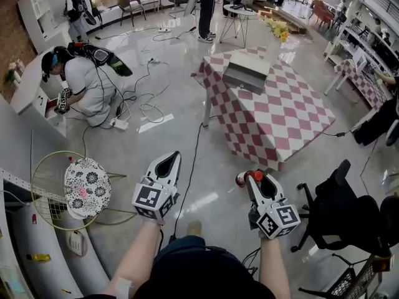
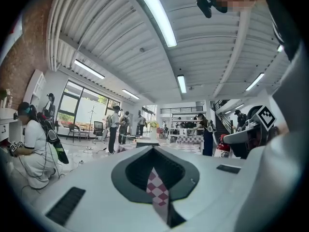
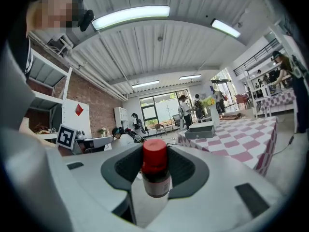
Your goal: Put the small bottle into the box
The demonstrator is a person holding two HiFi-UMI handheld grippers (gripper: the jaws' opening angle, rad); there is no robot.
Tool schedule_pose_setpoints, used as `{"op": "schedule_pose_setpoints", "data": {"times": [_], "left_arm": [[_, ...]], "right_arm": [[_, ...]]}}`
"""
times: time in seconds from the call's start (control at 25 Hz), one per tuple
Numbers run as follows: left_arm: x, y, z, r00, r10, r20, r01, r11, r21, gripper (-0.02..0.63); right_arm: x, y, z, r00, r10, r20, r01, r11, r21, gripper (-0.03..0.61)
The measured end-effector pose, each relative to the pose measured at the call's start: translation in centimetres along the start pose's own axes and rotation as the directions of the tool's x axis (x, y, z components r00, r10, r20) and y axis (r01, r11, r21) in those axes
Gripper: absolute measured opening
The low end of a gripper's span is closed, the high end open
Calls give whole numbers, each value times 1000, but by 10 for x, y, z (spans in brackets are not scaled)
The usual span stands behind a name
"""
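Note:
A small dark bottle (image 3: 155,174) with a red cap stands upright between the jaws of my right gripper (image 3: 154,180), which is shut on it. In the head view the bottle (image 1: 245,178) sits at the tip of my right gripper (image 1: 252,179), held over the floor. My left gripper (image 1: 169,158) is beside it, shut and holding nothing; through the thin slit between its jaws (image 2: 157,180) I see only checked cloth. The grey open box (image 1: 247,71) rests on the far side of the pink-and-white checked table (image 1: 287,114), well ahead of both grippers.
A person (image 1: 84,86) crouches at the left by a white shelf, with cables (image 1: 146,109) trailing over the floor. A wire hoop with a floral cushion (image 1: 87,187) lies at my left. A black office chair (image 1: 340,212) stands at my right. Yellow flowers (image 1: 278,28) top the table's far end.

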State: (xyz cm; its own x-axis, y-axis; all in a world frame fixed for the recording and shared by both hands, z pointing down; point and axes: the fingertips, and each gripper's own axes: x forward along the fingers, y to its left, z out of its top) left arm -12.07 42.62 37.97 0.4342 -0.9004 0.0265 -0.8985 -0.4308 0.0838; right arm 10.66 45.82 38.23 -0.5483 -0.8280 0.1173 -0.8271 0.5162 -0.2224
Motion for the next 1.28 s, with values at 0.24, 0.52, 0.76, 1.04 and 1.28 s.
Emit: {"op": "schedule_pose_setpoints", "data": {"times": [0.24,0.52,0.76,1.04,1.28], "left_arm": [[33,40,1,1000,-5,9,5,1000,-5,2],[62,64,-7,1000,-24,-4,24,999,-28,2],[80,69,-23,999,-39,-28,37,998,-53,3],[95,88,-30,999,-12,-50,9,998,-62,2],[128,112,-28,998,26,-54,-29,998,-62,2]], "right_arm": [[46,-10,7,1000,-22,7,22,1000,-1,152],[79,-24,6,999,-48,-4,48,998,41,153],[96,-36,1,998,-53,-28,55,997,57,153],[127,-46,-1,998,-24,-50,28,997,76,153],[170,-65,15,999,21,-36,-18,998,67,153]]}}
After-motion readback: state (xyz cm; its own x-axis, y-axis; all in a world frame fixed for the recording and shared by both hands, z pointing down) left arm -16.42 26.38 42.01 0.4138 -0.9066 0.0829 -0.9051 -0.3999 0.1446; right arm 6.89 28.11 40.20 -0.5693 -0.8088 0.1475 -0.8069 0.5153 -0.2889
